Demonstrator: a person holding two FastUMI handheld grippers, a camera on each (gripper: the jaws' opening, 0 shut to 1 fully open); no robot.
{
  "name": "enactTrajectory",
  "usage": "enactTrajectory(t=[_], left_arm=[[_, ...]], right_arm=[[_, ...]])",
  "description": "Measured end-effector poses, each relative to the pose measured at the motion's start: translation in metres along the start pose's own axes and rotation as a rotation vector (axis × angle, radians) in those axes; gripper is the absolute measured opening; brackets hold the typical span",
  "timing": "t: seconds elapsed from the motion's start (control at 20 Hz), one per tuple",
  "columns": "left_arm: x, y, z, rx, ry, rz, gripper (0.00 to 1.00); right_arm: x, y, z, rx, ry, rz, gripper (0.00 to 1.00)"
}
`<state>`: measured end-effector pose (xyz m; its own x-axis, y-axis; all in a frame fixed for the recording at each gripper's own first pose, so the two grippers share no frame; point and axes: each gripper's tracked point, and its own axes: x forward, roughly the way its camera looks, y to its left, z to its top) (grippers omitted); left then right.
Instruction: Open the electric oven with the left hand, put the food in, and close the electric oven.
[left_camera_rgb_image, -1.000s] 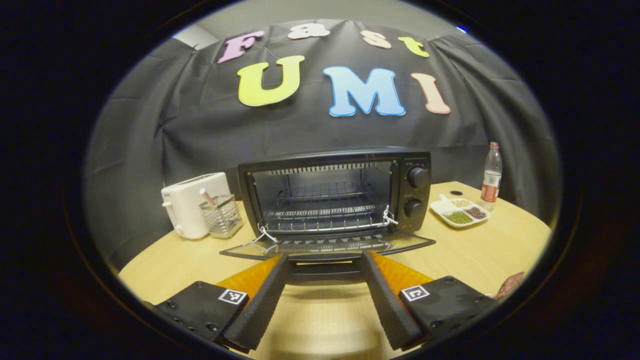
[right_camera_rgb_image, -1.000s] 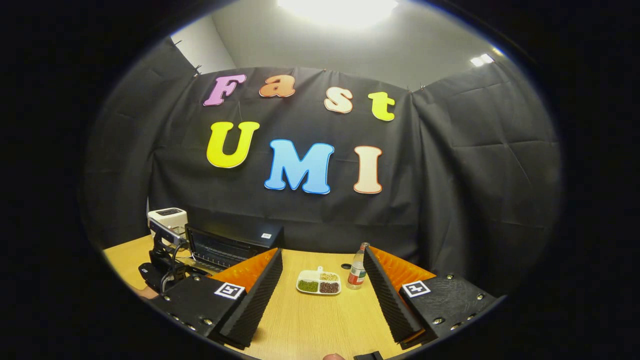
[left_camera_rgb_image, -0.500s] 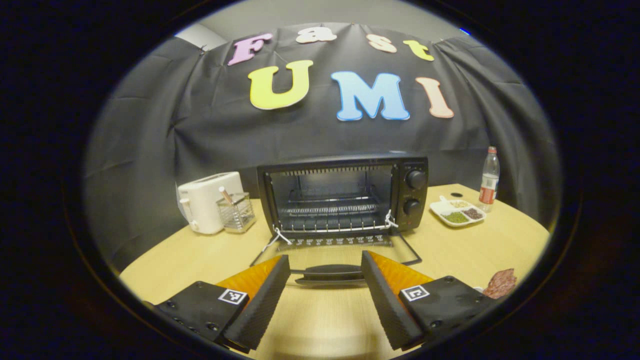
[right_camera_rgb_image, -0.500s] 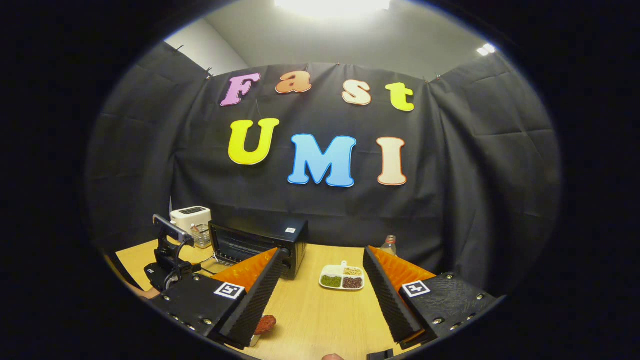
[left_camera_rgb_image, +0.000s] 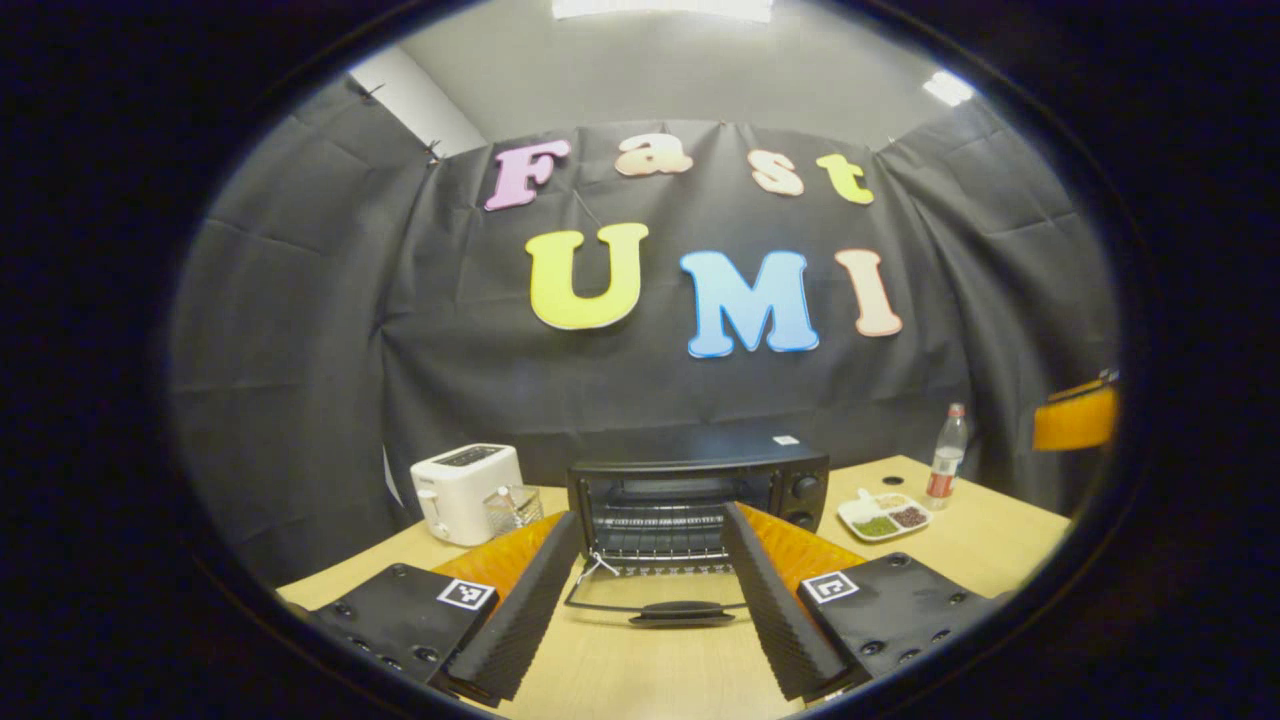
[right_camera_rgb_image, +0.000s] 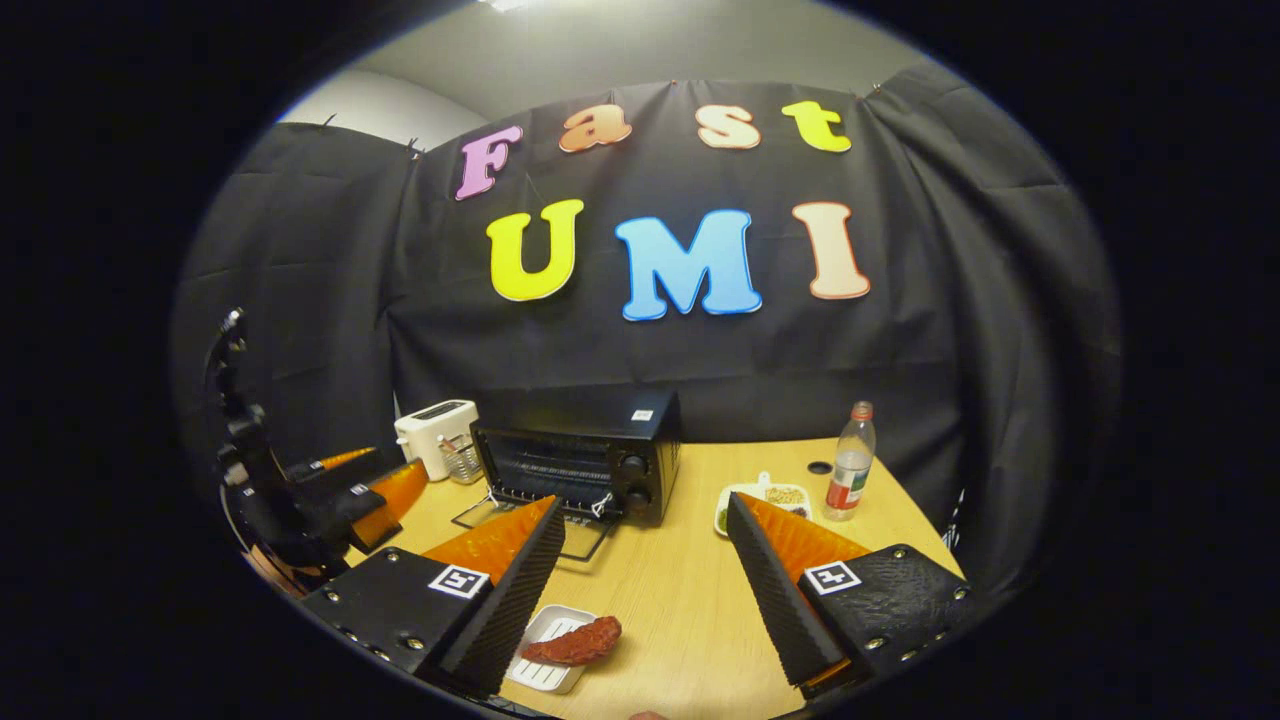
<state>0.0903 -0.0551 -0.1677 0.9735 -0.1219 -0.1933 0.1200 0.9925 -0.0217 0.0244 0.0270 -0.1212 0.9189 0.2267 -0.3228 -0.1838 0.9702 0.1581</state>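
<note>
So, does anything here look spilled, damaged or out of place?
Nothing stands out. The oven door lies open flat on the table, as the task needs; the red food rests half off its small white tray.

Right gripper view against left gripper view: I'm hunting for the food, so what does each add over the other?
Right gripper view adds the red food on its white tray, and the left gripper off to the left. Left gripper view adds the open door's handle. Both share the oven, toaster, bottle and divided dish.
</note>
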Motion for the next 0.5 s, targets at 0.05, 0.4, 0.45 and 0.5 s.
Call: enactTrajectory(t=[0.05,0.4,0.45,0.5], left_arm=[[-0.007,0.003,0.011,-0.001,-0.017,0.004,0.96],[-0.045,0.026,0.050,-0.018,-0.078,0.044,1.00],[-0.048,0.030,0.050,-0.020,-0.077,0.051,0.95],[-0.051,0.034,0.052,-0.020,-0.078,0.058,1.00]], right_arm=[[0.003,0.002,-0.008,0.013,0.028,0.015,0.99],[0.023,0.009,-0.067,0.248,0.226,0.062,0.99],[0.027,0.010,-0.074,0.276,0.249,0.067,0.99],[0.028,0.012,-0.081,0.298,0.276,0.073,0.99]])
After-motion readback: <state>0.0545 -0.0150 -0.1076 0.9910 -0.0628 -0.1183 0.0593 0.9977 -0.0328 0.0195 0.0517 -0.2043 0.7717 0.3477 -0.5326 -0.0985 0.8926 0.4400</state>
